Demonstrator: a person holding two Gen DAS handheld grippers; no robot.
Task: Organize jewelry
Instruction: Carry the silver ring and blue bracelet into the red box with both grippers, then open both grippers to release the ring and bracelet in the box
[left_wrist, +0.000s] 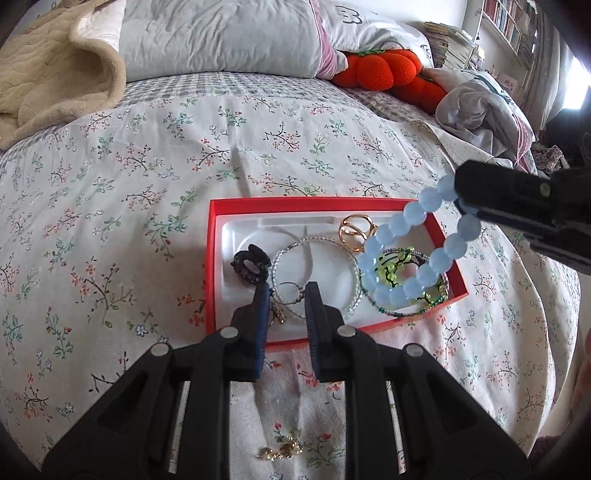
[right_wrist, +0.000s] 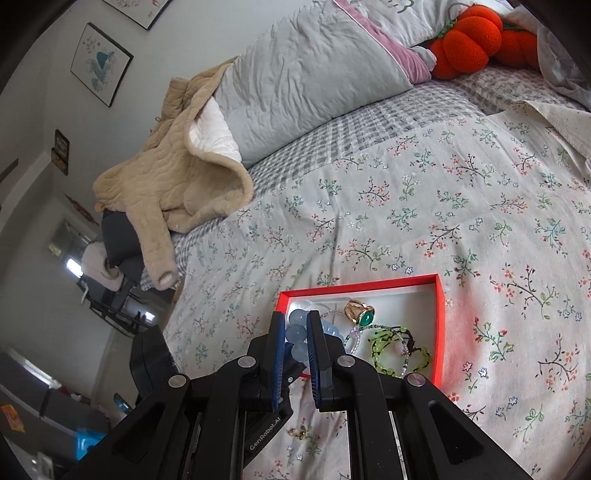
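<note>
A: What is in my right gripper (right_wrist: 295, 332)?

B: The blue bracelet (left_wrist: 410, 254). My jaws are clamped on its beads at one side, and the rest of the loop hangs free above the right part of the red box (left_wrist: 208, 258).

A: And my left gripper (left_wrist: 286, 295)?

B: It hovers over the near edge of the box with its jaws narrowly parted. Nothing lies between the pads; the clear bead hoop (left_wrist: 314, 277) shows through the gap, down on the white tray.

A: What sits in the box?

B: From the left wrist view, left to right: a dark hair clip (left_wrist: 249, 267), the clear bead hoop, a gold ring (left_wrist: 356, 230) toward the far wall, and a green bead bracelet (left_wrist: 399, 275) under the hanging blue one. The right wrist view shows a green stone on the ring.

A: Anything outside it?

B: A small gold piece (left_wrist: 280, 451) lies on the floral bedspread (left_wrist: 147, 184), nearer to me than the box and apart from it. What it is, I cannot tell.

A: Beyond that?

B: A grey pillow (left_wrist: 221, 37), a beige blanket (left_wrist: 48, 74) and orange cushions (left_wrist: 384, 70) at the head of the bed.
</note>
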